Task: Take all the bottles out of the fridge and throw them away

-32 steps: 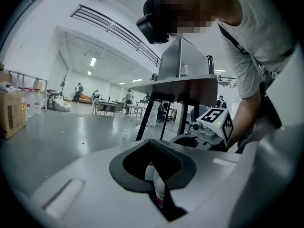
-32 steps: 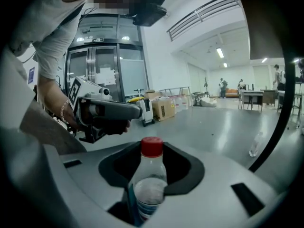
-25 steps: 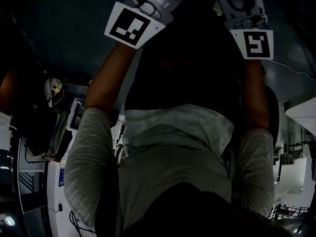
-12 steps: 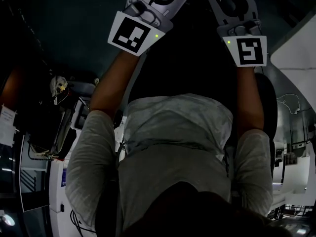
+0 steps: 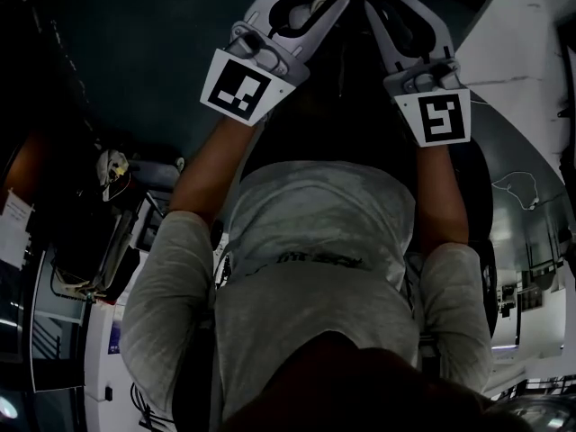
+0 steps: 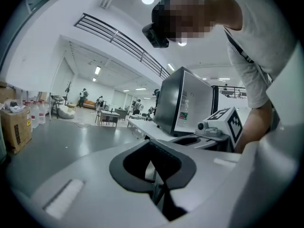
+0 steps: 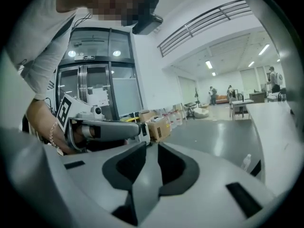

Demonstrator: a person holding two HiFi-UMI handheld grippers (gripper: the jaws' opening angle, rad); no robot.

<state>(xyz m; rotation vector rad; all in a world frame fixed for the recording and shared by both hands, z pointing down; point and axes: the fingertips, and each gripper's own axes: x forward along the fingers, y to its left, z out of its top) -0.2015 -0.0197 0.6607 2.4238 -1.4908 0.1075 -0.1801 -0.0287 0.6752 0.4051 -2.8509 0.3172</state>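
Observation:
The head view is dark: the person's torso and both raised forearms fill it, with my left gripper (image 5: 301,12) and right gripper (image 5: 396,16) side by side at the top. In the left gripper view my left gripper (image 6: 159,188) has its pads together with nothing held. Beyond it stands a dark fridge (image 6: 183,106) with a clear bottle (image 6: 184,109) behind its glass door. In the right gripper view the jaws of my right gripper (image 7: 142,175) are closing, a narrow gap still between them and nothing in it. A small bottle (image 7: 245,161) stands low at the right.
A large open hall lies around. Cardboard boxes (image 7: 159,126) and water jugs (image 6: 35,112) line the wall, white tables (image 6: 142,127) run past the fridge, and a glass door (image 7: 99,94) is behind the person. People stand far off.
In the head view both grippers have come lower in the picture and closer together, the right one shifting left. A white surface now shows at the upper right.

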